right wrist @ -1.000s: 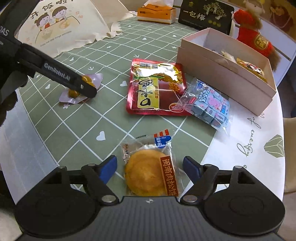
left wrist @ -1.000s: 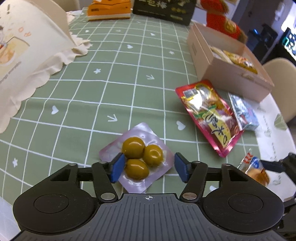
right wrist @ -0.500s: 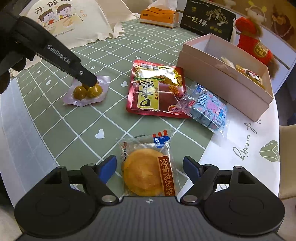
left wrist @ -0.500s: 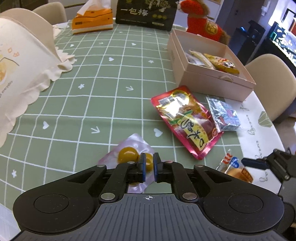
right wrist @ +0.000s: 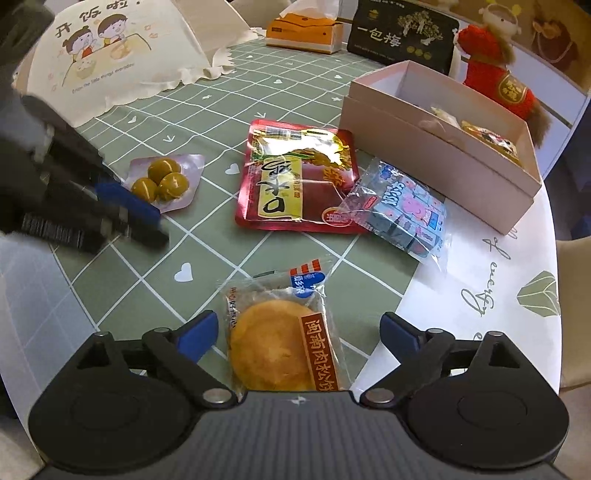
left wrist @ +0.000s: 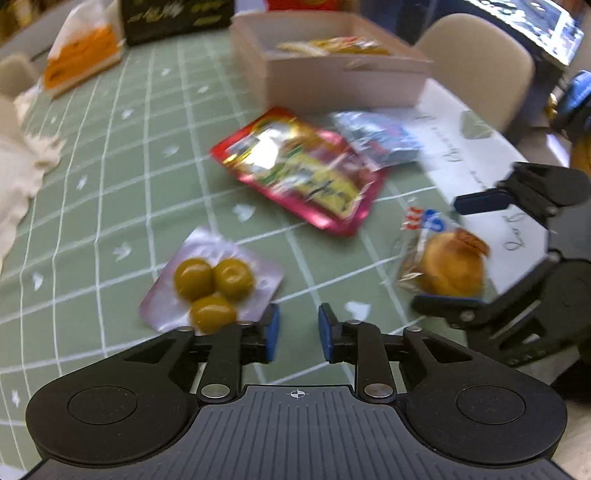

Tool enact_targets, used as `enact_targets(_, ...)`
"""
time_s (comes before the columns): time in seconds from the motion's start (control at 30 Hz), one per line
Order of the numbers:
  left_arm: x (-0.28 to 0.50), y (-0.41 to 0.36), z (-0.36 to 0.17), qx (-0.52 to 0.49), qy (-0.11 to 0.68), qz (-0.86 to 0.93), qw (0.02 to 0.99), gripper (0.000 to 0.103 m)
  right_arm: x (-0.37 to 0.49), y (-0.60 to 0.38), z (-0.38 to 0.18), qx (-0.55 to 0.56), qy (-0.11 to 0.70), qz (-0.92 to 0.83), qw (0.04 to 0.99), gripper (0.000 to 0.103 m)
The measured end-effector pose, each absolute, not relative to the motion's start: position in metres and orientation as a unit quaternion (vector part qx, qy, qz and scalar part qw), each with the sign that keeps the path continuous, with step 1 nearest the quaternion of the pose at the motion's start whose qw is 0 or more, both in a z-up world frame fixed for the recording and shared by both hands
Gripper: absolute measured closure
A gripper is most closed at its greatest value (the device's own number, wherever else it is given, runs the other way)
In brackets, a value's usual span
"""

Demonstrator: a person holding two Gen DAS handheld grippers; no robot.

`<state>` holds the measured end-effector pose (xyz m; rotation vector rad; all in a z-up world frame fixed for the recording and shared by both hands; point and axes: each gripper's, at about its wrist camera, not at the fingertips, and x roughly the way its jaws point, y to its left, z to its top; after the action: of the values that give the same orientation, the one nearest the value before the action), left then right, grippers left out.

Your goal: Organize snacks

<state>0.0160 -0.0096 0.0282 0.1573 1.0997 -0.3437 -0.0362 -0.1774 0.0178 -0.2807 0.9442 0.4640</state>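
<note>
A clear pouch with three green plums (left wrist: 212, 282) lies on the green checked cloth, just left of and beyond my left gripper (left wrist: 297, 332). That gripper is partly open and holds nothing. The pouch also shows in the right wrist view (right wrist: 164, 181), beside the left gripper (right wrist: 129, 210). My right gripper (right wrist: 299, 332) is open around a wrapped round pastry (right wrist: 280, 341), which lies on the table between the fingers. The pastry also shows in the left wrist view (left wrist: 448, 264). A red snack bag (right wrist: 295, 181) and a blue candy bag (right wrist: 404, 206) lie beside the pink box (right wrist: 436, 162).
The pink box holds some snacks (right wrist: 484, 136). A cream food cover (right wrist: 110, 59) stands at the far left. An orange tissue box (right wrist: 304, 29), a black box (right wrist: 404, 35) and a red plush toy (right wrist: 495, 62) stand along the back. The table edge (right wrist: 554, 236) curves at the right.
My left gripper shut at the plum pouch, then opened partway and swung right; the pouch stays on the table. My right gripper stays open around the pastry.
</note>
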Motion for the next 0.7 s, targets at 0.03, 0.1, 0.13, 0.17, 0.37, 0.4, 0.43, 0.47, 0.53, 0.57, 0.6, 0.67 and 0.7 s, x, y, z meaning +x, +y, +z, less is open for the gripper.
enact_targets(0.03, 0.015, -0.008, 0.032, 0.062, 0.517, -0.171, 0.837, 0.074, -0.035, -0.179, 0.017, -0.13, 0.45, 0.222, 0.855, 0.007)
enact_targets(0.1, 0.015, -0.003, 0.043, 0.044, 0.498, -0.166, 0.85, 0.073, -0.035, -0.181, 0.017, -0.12, 0.452, 0.223, 0.855, 0.007)
enact_targets(0.13, 0.015, 0.001, 0.047, 0.046, 0.488, -0.153, 0.858, 0.073, -0.034, -0.182, 0.016, -0.117, 0.451, 0.223, 0.856, 0.006)
enact_targets(0.17, 0.017, 0.005, 0.049, 0.055, 0.484, -0.134, 0.863, 0.074, -0.035, -0.182, 0.015, -0.117, 0.45, 0.222, 0.857, 0.005)
enact_targets(0.37, 0.032, 0.019, 0.039, 0.087, 0.511, -0.09, 0.85, 0.074, -0.033, -0.182, 0.015, -0.119, 0.449, 0.226, 0.856, 0.003)
enact_targets(0.4, 0.032, 0.017, 0.037, 0.094, 0.515, -0.095, 0.847, 0.072, -0.033, -0.182, 0.015, -0.118, 0.449, 0.226, 0.856, 0.003)
enact_targets(0.43, 0.031, 0.012, 0.035, 0.107, 0.516, -0.099, 0.844, 0.067, -0.033, -0.183, 0.015, -0.118, 0.449, 0.226, 0.856, 0.003)
enact_targets(0.47, 0.031, 0.009, 0.033, 0.116, 0.515, -0.103, 0.843, 0.063, -0.032, -0.183, 0.014, -0.117, 0.449, 0.226, 0.857, 0.003)
enact_targets(0.53, 0.028, 0.002, 0.03, 0.125, 0.517, -0.118, 0.839, 0.04, -0.032, -0.182, 0.014, -0.116, 0.448, 0.225, 0.857, 0.002)
enact_targets(0.57, 0.028, -0.001, 0.028, 0.127, 0.519, -0.126, 0.835, 0.034, -0.032, -0.182, 0.014, -0.116, 0.448, 0.225, 0.857, 0.002)
enact_targets(0.6, 0.027, -0.005, 0.026, 0.131, 0.521, -0.135, 0.833, 0.025, -0.032, -0.182, 0.014, -0.116, 0.448, 0.225, 0.857, 0.002)
enact_targets(0.67, 0.026, -0.011, 0.023, 0.143, 0.521, -0.147, 0.828, 0.019, -0.033, -0.182, 0.014, -0.116, 0.448, 0.225, 0.857, 0.002)
enact_targets(0.7, 0.025, -0.011, 0.024, 0.142, 0.519, -0.15, 0.83, 0.02, -0.033, -0.183, 0.014, -0.116, 0.447, 0.226, 0.857, 0.001)
